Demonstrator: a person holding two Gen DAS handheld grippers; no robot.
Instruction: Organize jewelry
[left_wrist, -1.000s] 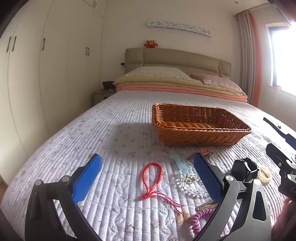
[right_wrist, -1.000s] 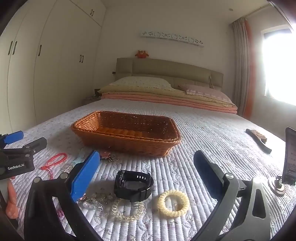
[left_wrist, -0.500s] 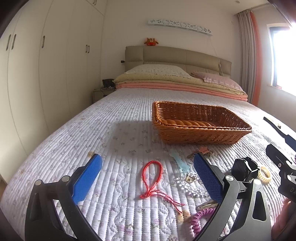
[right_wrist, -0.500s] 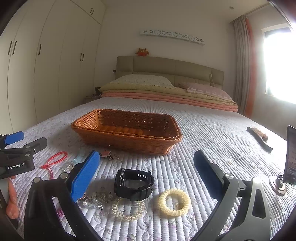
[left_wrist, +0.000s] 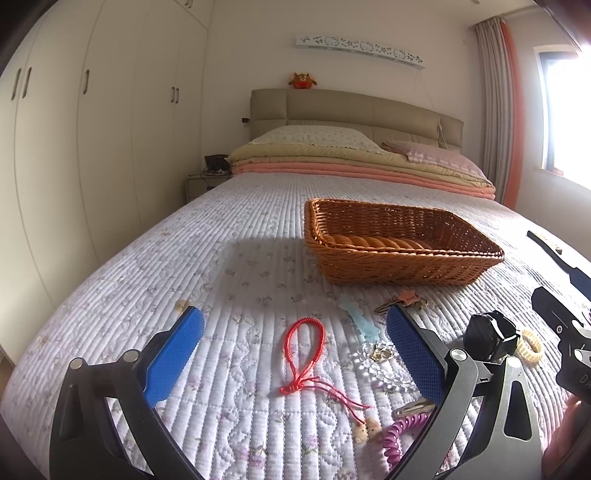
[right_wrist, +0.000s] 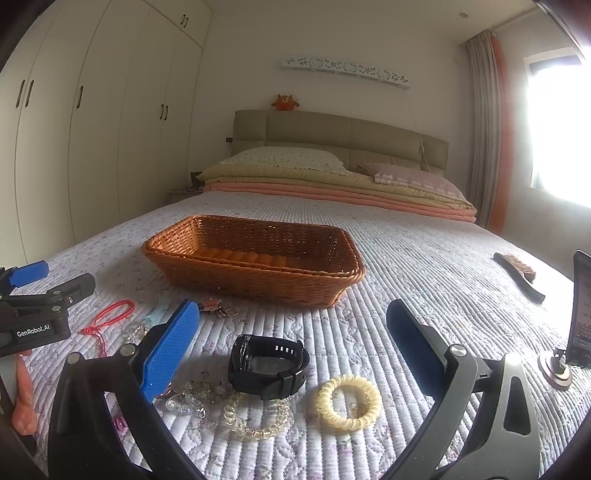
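Observation:
An empty wicker basket (left_wrist: 400, 242) (right_wrist: 255, 266) sits mid-bed. In the left wrist view my left gripper (left_wrist: 295, 343) stands open above a red cord bracelet (left_wrist: 304, 354), with a clear bead bracelet (left_wrist: 376, 362), a purple coil tie (left_wrist: 397, 435) and a pale blue clip (left_wrist: 360, 321) to its right. In the right wrist view my right gripper (right_wrist: 291, 341) is open over a black watch (right_wrist: 267, 365); a cream coil bracelet (right_wrist: 349, 402) and a clear bead bracelet (right_wrist: 255, 417) lie just in front.
A quilted bedspread (right_wrist: 424, 266) covers the bed. A dark brush (right_wrist: 519, 275) and a phone on a stand (right_wrist: 580, 317) are at the right edge. Folded blankets and pillows (left_wrist: 354, 158) lie at the headboard; white wardrobes (left_wrist: 92, 129) line the left wall.
Both views have drifted slightly; the basket and jewelry sit a little lower in frame. Both grippers stay open and nothing has been picked up.

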